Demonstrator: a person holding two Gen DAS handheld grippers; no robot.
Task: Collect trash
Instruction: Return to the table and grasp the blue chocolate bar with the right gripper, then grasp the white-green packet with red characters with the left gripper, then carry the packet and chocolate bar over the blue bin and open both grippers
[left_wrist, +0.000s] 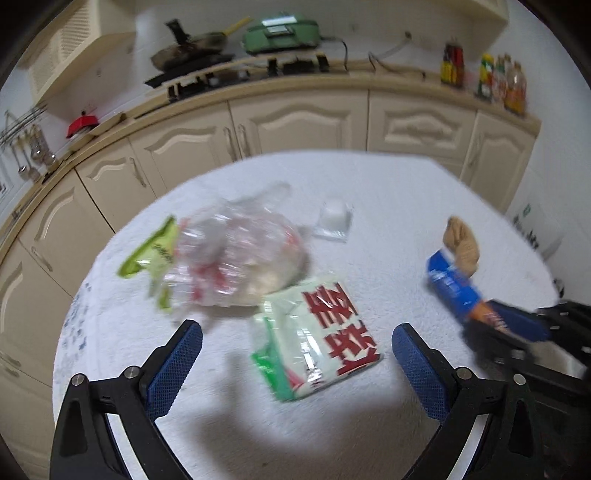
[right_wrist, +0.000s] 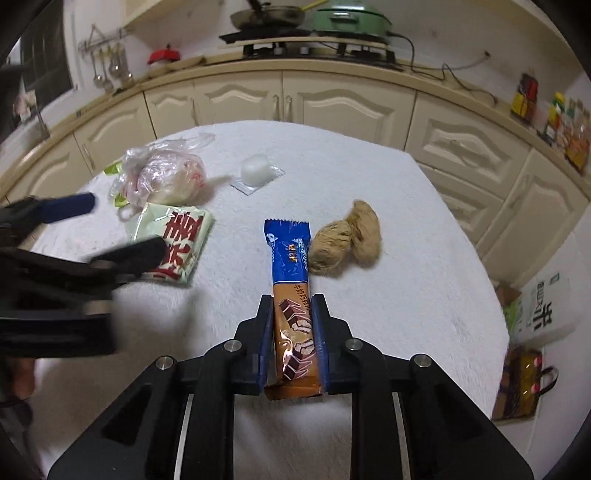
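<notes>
On the white table (right_wrist: 406, 206) my right gripper (right_wrist: 292, 303) is shut on a blue and orange snack bar wrapper (right_wrist: 290, 273), gripping its near half; the same wrapper (left_wrist: 456, 286) shows at the right of the left wrist view. My left gripper (left_wrist: 297, 338) hangs open over a pale green packet with red characters (left_wrist: 319, 334), fingers either side and apart from it. That packet (right_wrist: 173, 240) and the left gripper (right_wrist: 110, 229) also appear at the left of the right wrist view. A crumpled clear plastic bag (left_wrist: 236, 254) lies behind the packet.
Two tan crumpled lumps (right_wrist: 347, 240) lie beside the wrapper. A small clear sachet with a white lump (right_wrist: 256, 173) sits further back. A green wrapper (left_wrist: 147, 247) pokes out under the plastic bag. Cream cabinets (right_wrist: 332, 99) curve behind the table. Bags (right_wrist: 524, 369) stand on the floor at right.
</notes>
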